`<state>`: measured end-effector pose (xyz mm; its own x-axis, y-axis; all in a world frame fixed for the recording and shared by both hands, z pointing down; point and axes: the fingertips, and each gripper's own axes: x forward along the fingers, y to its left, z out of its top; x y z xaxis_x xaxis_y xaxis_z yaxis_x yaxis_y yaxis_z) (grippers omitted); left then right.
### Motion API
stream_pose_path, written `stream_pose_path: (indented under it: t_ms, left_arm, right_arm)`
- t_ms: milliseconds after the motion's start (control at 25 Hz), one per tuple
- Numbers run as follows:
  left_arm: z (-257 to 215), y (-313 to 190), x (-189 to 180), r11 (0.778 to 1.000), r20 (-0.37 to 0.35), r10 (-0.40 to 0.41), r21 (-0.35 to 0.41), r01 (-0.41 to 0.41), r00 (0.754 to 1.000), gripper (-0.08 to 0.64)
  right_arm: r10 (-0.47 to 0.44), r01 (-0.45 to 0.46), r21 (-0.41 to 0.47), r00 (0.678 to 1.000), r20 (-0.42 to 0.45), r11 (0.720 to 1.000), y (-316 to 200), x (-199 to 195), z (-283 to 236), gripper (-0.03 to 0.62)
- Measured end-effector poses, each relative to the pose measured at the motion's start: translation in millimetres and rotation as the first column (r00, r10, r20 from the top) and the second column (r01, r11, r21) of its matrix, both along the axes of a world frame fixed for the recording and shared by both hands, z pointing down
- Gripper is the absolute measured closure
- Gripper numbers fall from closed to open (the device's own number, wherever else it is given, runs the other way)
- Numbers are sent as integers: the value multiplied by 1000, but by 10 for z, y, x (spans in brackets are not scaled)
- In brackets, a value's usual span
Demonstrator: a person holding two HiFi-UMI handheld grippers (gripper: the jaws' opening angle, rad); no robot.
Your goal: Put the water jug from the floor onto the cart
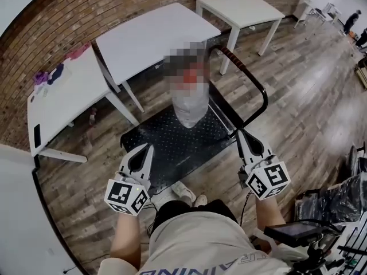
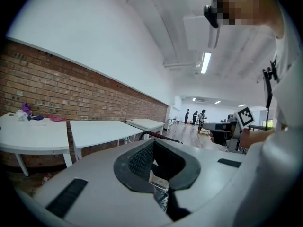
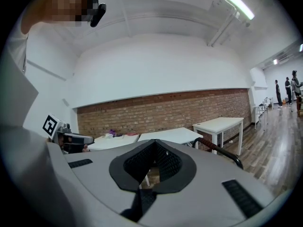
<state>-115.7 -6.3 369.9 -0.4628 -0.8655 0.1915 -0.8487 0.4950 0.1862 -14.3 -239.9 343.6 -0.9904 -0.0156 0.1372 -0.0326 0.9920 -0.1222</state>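
Fingers (image 1: 141, 156) together (both pairs), jug (image 1: 188, 112) upright on cart (image 1: 166, 148)

Ceiling tubes (image 3: 238, 4) high above the fingers (image 3: 199, 197) give bright, even light; soft shadows lie under the counters (image 1: 149, 39). Fisheye bending, dark corners, slightly soft close-up fingers.

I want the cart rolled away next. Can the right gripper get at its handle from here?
Probably yes: the handle rises just ahead of the right gripper, with nothing between them. The jaws are shut, so they must open first.
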Motion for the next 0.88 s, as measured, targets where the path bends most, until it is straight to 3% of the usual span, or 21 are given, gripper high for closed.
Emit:
stream_pose_path:
  t_ms: [200,360,560,880]
  left_arm:
    - [-228,-4,552,999,55,28,-17,-27,998,560]
    - [-287,53,812,998,79,59,-36,-56,995,560]
    - [-298,34,883,995,95,91,-39,-87,991,560]
    - [-448,202,926,990,107,141,-2,-141,984,560]
  right_arm:
    - [22,-22,10,1000,8,1000,119,517,2,588]
    - [11,-11,-6,1000,14,1000,328,708,64,588]
    - [19,-20,69,1000,9,997,434,864,-40,589]
    - [24,-23,80,1000,-11,997,760,954,-101,589]
